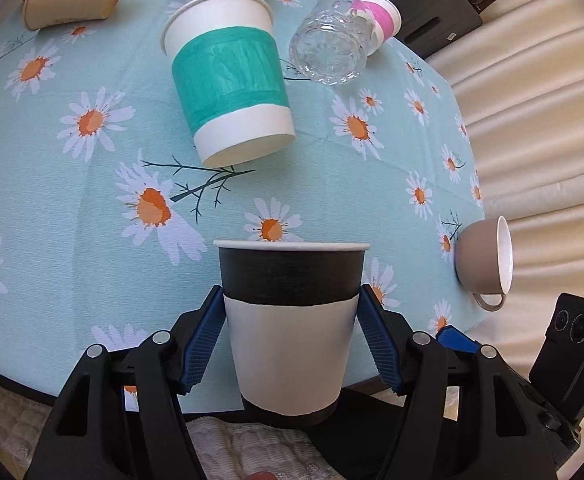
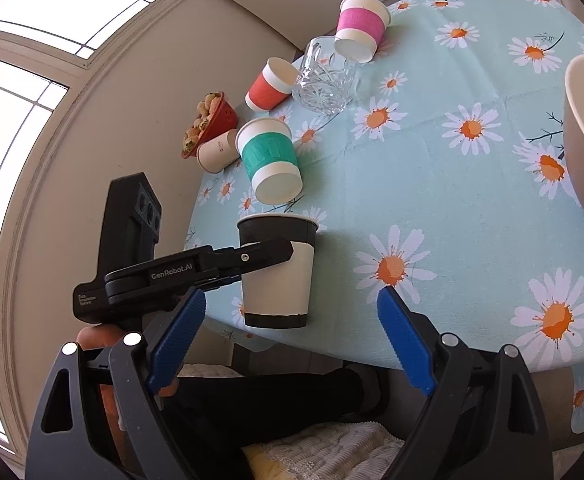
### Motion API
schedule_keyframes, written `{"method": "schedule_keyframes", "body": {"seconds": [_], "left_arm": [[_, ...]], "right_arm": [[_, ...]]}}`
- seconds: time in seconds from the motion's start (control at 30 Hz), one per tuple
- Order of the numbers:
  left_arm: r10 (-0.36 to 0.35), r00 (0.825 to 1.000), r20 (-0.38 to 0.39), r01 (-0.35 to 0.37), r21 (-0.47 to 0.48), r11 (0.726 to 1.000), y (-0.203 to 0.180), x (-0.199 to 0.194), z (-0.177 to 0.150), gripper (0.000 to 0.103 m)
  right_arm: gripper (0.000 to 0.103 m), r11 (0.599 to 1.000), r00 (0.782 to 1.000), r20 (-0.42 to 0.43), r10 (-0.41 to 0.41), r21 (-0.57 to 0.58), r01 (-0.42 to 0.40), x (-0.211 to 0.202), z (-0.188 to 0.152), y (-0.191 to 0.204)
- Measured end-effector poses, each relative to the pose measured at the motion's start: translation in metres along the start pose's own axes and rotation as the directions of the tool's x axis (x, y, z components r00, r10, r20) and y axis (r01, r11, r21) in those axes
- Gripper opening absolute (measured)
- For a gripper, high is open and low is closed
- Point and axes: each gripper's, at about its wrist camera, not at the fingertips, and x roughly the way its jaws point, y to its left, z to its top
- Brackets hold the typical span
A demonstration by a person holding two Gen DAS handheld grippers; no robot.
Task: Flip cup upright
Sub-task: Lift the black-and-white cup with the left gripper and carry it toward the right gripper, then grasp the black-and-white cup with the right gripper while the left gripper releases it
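1. The left hand-held gripper [image 1: 292, 320] grips the black-and-white cup [image 1: 290, 320] between its blue pads, one pad on each side of the white middle band.
2. The cup stands upright, mouth up, at the near edge of the bench [image 1: 72, 168], its base overhanging the edge.
3. The right hand-held gripper [image 2: 292, 312] is spread open and holds nothing, with the cup just ahead of its fingertips.

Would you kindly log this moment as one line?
left gripper: shut on black-banded cup, upright, above table edge | right gripper: open, empty
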Motion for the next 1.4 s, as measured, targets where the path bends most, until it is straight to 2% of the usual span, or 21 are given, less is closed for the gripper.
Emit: {"method": "schedule_keyframes", "body": {"seconds": [0.13, 0.53, 0.8, 0.9, 1.0, 1.1, 1.33, 1.4], "left_arm": [[-0.003, 1.000, 0.013, 0.003, 0.011, 1.000, -0.003, -0.004, 0.000, 0.076], [-0.053, 0.995, 0.079, 0.053, 0.013, 0.999, 0.008, -0.052, -0.002, 0.076], [-0.084, 0.990, 0.116, 0.083, 0.013, 0.996, 0.030, -0.075, -0.031, 0.076], [-0.114, 0.987, 0.117, 0.114, 0.009, 0.993, 0.041, -0.075, -0.046, 0.076], [-0.140, 0.983, 0.118, 0.140, 0.002, 0.990, 0.051, -0.073, -0.058, 0.076], [-0.157, 0.981, 0.116, 0.158, -0.006, 0.987, 0.059, -0.067, -0.070, 0.076], [-0.162, 0.980, 0.113, 0.161, 0.019, 0.987, 0.066, -0.053, -0.086, 0.076], [-0.171, 0.979, 0.115, 0.170, 0.019, 0.985, 0.067, -0.051, -0.088, 0.076]], "right_arm": [[0.087, 1.000, 1.000, -0.002, -0.007, -0.006, 0.007, 0.002, 0.000, 0.002], [0.087, 1.000, 1.000, -0.010, -0.019, -0.006, 0.019, 0.007, 0.001, 0.002], [0.087, 0.999, 0.994, -0.094, -0.047, -0.014, 0.046, 0.039, 0.013, 0.009], [0.087, 0.998, 0.987, -0.149, -0.054, 0.006, 0.055, 0.055, 0.019, 0.007], [0.087, 0.995, 0.977, -0.193, -0.094, 0.011, 0.098, 0.071, 0.025, 0.003], [0.084, 0.991, 0.967, -0.224, -0.119, 0.030, 0.129, 0.083, 0.032, -0.003], [0.080, 0.986, 0.955, -0.251, -0.157, 0.020, 0.167, 0.093, 0.040, -0.004], [0.075, 0.985, 0.952, -0.261, -0.161, 0.018, 0.171, 0.097, 0.042, -0.003]]}}
